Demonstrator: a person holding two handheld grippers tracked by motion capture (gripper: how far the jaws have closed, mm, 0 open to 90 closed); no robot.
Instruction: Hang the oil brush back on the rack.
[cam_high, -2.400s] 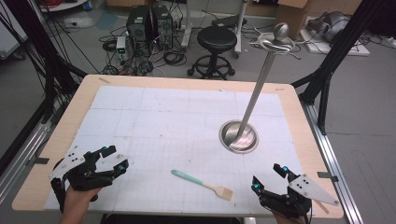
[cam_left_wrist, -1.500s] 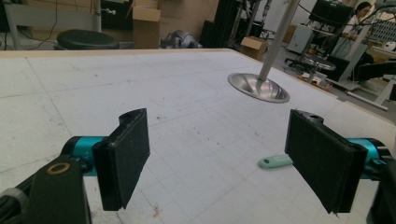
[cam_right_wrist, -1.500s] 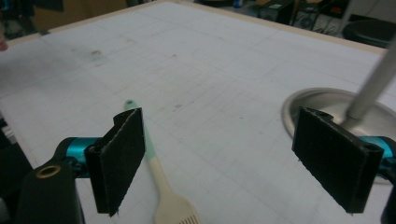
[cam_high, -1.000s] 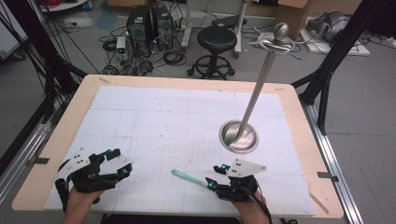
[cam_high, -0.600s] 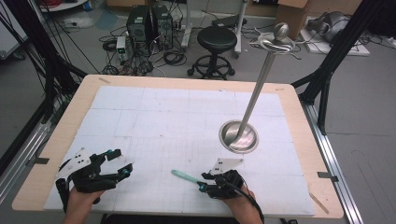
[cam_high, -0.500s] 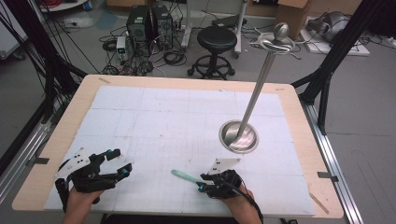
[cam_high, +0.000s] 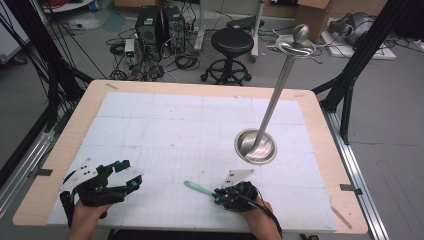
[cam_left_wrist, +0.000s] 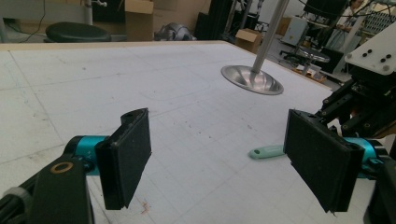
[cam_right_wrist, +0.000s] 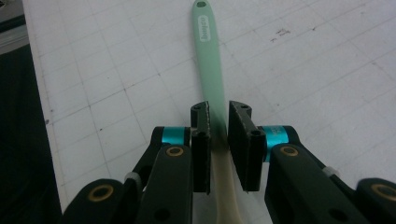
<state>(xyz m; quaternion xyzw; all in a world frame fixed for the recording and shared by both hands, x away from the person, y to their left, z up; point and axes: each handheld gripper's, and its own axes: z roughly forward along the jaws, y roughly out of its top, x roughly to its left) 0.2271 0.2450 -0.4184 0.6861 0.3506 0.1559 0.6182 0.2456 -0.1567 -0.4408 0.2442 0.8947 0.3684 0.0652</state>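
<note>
A brush with a mint-green handle (cam_high: 197, 188) lies flat on the white grid mat near the table's front edge. My right gripper (cam_high: 218, 196) sits low over its bristle end. In the right gripper view the handle (cam_right_wrist: 208, 56) runs straight away between the two black jaws of the right gripper (cam_right_wrist: 218, 116). Those jaws have just been closing, and their pads (cam_right_wrist: 201, 140) now press on the handle from both sides. My left gripper (cam_high: 128, 174) rests at the front left, held by a hand. It stands wide open (cam_left_wrist: 224, 163) with nothing between its pads, and the brush handle (cam_left_wrist: 266, 151) shows beyond it.
A metal stand with a round dished base (cam_high: 256, 146) and a tall leaning pole (cam_high: 280, 85) stands right of centre, also seen as the base (cam_left_wrist: 252, 79) in the left gripper view. The wooden table rim (cam_high: 320, 120) frames the mat (cam_high: 175, 130). A stool and cables lie beyond the far edge.
My right gripper came from the front right corner leftward to the brush, sank onto it, and its jaws closed around the handle. The left gripper stayed put.
</note>
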